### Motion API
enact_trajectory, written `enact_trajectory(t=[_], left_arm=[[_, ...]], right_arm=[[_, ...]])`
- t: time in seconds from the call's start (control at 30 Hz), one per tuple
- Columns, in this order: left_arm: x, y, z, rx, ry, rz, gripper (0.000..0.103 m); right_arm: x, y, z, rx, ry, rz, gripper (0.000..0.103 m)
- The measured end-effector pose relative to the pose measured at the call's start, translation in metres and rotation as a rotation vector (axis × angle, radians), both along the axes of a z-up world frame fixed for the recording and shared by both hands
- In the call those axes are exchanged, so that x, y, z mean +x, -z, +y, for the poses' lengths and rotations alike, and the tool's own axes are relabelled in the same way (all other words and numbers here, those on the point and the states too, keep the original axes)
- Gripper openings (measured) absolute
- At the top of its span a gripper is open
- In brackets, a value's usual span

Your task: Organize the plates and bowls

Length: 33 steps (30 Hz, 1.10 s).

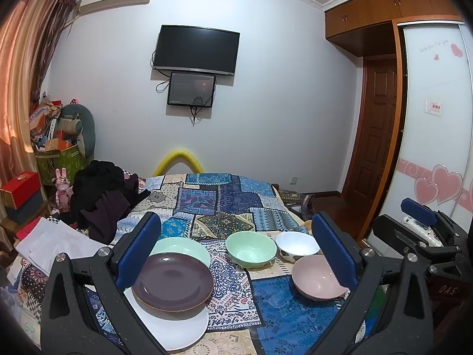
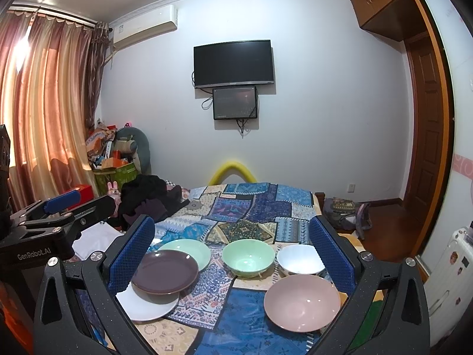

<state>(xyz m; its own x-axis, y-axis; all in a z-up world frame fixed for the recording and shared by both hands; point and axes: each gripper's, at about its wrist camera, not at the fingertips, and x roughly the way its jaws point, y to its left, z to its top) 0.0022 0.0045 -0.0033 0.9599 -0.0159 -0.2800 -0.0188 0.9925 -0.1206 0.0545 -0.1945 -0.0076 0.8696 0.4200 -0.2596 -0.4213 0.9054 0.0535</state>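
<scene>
On the patchwork cloth [image 1: 275,310], a purple plate [image 1: 173,281] [image 2: 165,272] rests across a pale green plate [image 1: 183,248] [image 2: 189,251] behind it and a white plate [image 1: 177,328] [image 2: 147,304] in front. To their right stand a green bowl [image 1: 251,250] [image 2: 248,257], a white bowl [image 1: 297,245] [image 2: 300,260] and, nearest, a pink bowl [image 1: 317,278] [image 2: 301,301]. My left gripper [image 1: 236,251] hangs open above the dishes, holding nothing. My right gripper [image 2: 232,251] is likewise open and empty, level with it on its right.
The dishes sit on a bed against the far wall. A heap of dark clothes [image 1: 103,195] and white sheets [image 1: 53,242] lie at the left. A wardrobe [image 1: 437,148], a wooden door [image 2: 425,136] and a white case [image 2: 452,266] stand to the right.
</scene>
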Motion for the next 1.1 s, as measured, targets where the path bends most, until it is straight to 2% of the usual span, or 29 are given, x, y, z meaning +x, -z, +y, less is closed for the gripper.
enact_trajectory(t=[1.1], left_arm=[[0.0033, 0.0023, 0.0002, -0.001, 0.0, 0.003, 0.103]], right_arm=[[-0.0013, 0.0084, -0.0002, 0.015, 0.0, -0.009, 0.103]])
